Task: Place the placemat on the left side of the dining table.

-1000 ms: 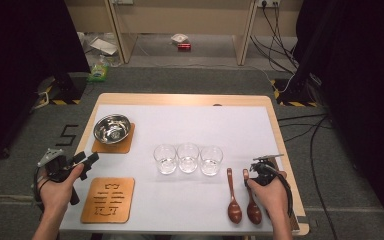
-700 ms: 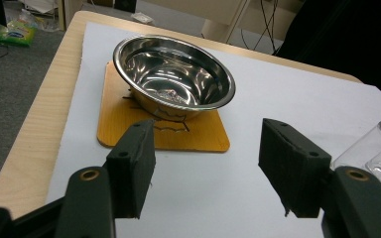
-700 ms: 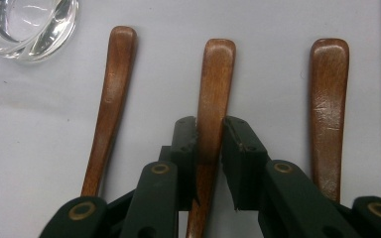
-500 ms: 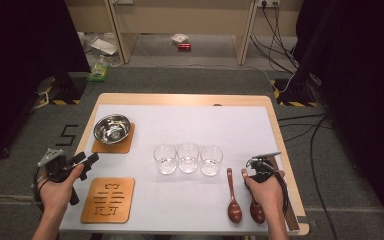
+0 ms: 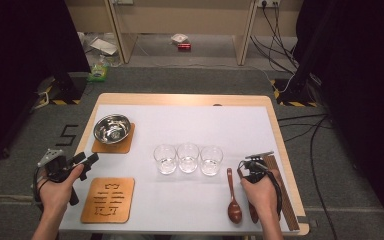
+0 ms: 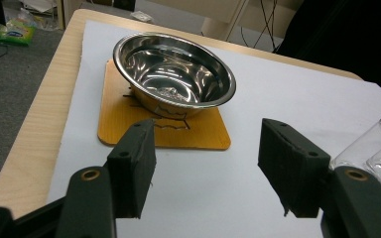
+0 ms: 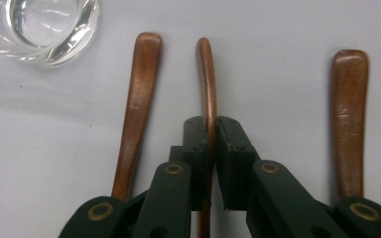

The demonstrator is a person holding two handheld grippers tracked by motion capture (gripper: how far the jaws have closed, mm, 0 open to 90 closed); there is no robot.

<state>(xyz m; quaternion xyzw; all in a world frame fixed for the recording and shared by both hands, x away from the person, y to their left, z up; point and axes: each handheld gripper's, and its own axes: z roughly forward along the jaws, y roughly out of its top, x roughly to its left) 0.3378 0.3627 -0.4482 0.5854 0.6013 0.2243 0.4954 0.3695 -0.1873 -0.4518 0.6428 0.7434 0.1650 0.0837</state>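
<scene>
Wooden spoon handle [image 7: 208,79], the middle 1 of 3 in the right gripper view, sits edge-on between the jaws of the right gripper [image 7: 209,134]. Both pads press its sides just below the curved handle tip; the jaws have just been closing and now pinch it. The rest of this spoon runs back under the gripper body, hidden.

Left neighbour spoon [image 7: 135,109] lies flat on the white sheet, near but apart from the jaws. Right neighbour spoon [image 7: 349,119] lies flat too, farther off. In the high view, the left neighbour spoon [image 5: 233,197] lies beside the right hand [image 5: 261,197], bowl end toward the near table edge.

Glass tumbler [image 7: 39,27] stands just beyond the left spoon's handle tip; it is the nearest of 3 in a row mid-table.

Left gripper [image 6: 206,168] hovers at the table's left edge, jaws wide apart with nothing between them. Ahead of it a steel bowl [image 6: 173,72] rests on a wooden coaster [image 6: 124,124]. A second coaster [image 5: 108,200] lies bare near the left hand.
</scene>
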